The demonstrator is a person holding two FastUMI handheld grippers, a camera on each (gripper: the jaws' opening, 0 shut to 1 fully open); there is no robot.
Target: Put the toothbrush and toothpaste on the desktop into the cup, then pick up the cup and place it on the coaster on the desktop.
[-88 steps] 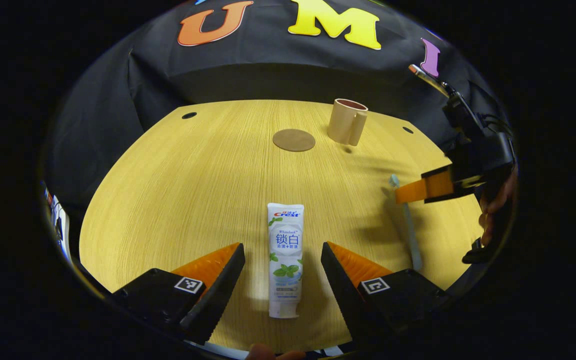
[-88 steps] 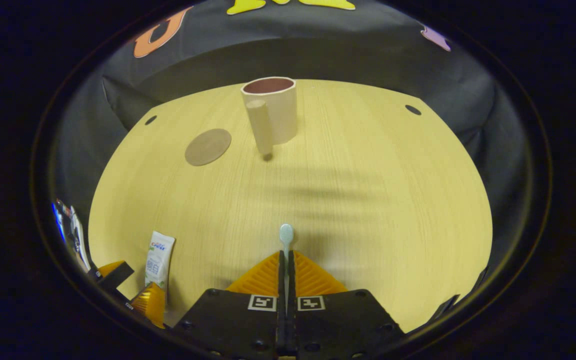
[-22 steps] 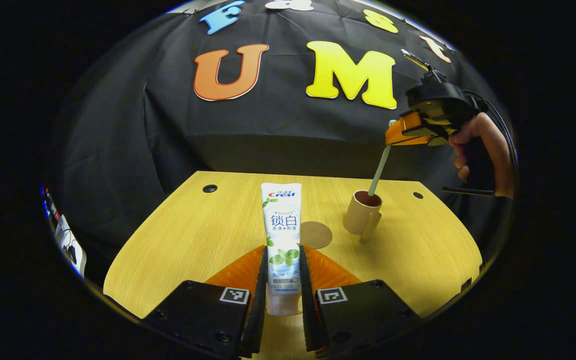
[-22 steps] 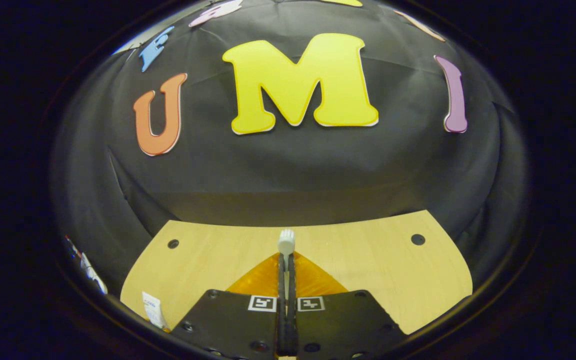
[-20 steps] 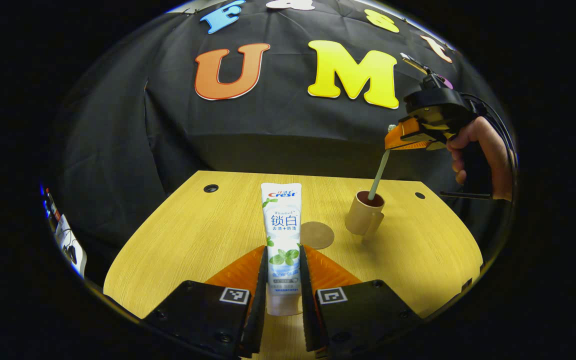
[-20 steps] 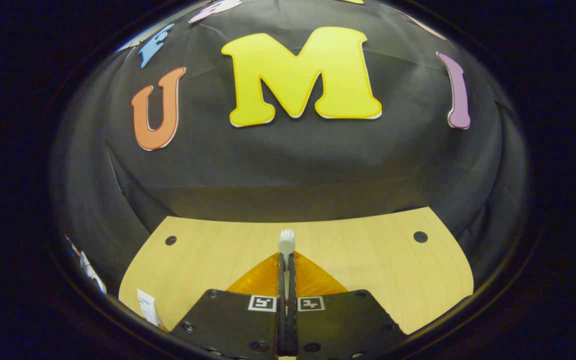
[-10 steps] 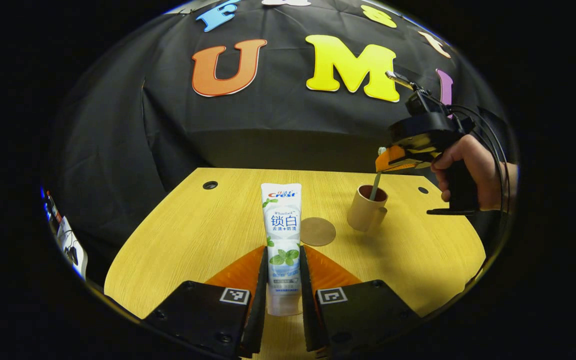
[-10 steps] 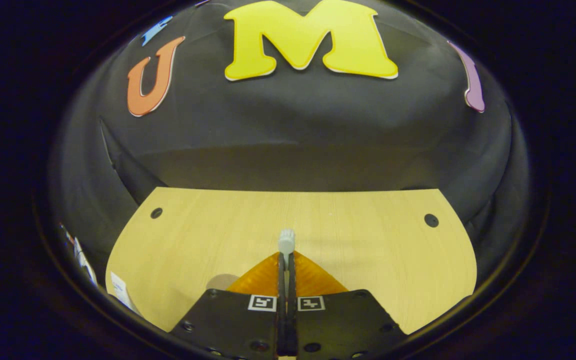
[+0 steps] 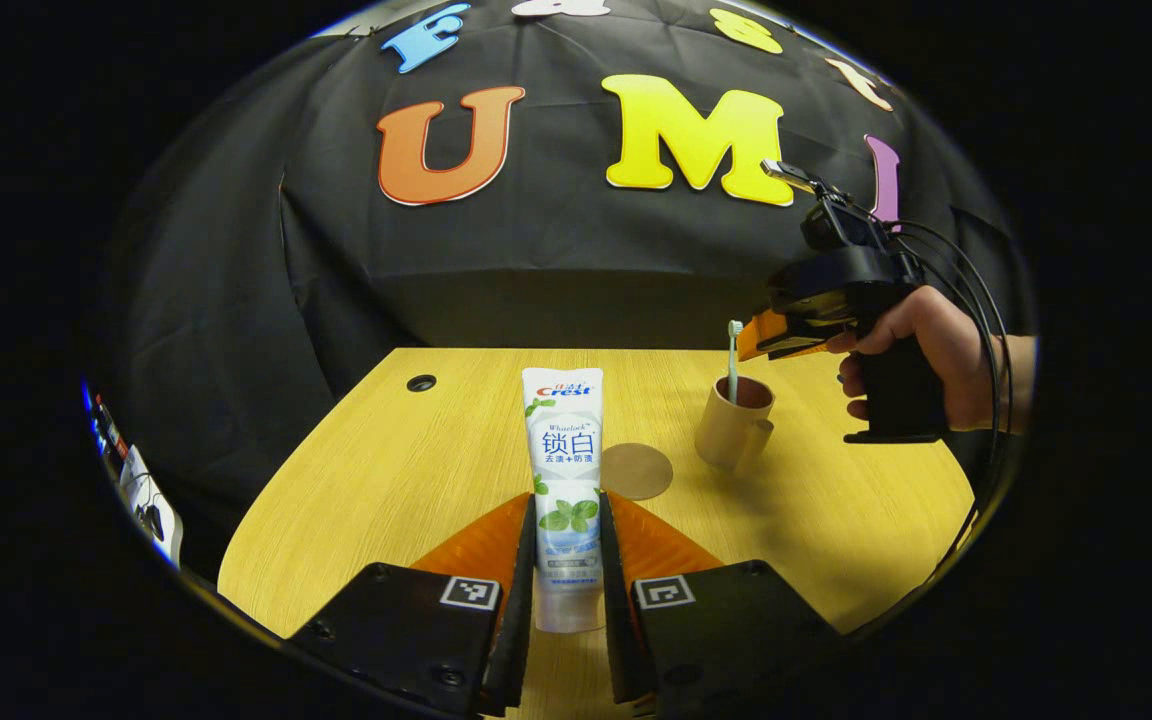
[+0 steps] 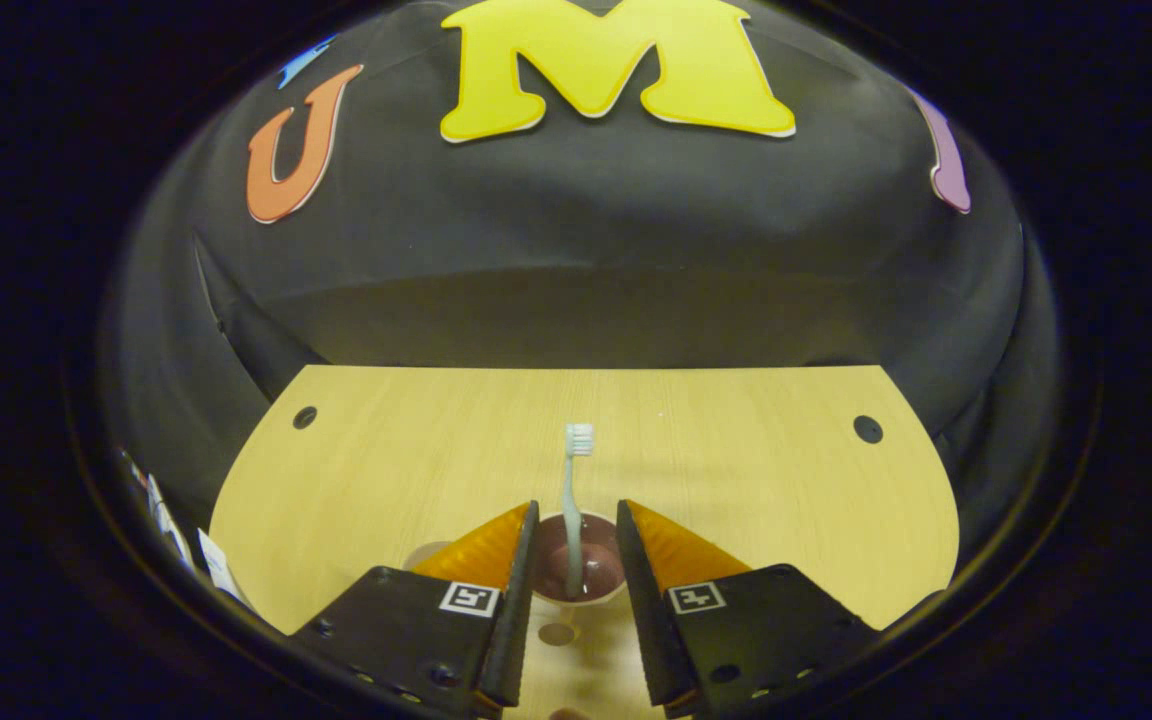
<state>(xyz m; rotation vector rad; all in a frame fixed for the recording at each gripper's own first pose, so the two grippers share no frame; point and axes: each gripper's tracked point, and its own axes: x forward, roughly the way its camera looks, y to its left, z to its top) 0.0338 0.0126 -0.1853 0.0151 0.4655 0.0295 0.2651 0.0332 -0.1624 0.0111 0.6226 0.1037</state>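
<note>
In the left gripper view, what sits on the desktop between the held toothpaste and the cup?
The round coaster lies flat between the toothpaste and the cup, apart from the cup, in the left gripper view.

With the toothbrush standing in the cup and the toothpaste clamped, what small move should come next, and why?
Probably back the right gripper up and away from the cup: its fingers stand open on either side of the toothbrush, which stands in the cup by itself. That clears the rim for the left gripper, shut on the toothpaste tube.
</note>
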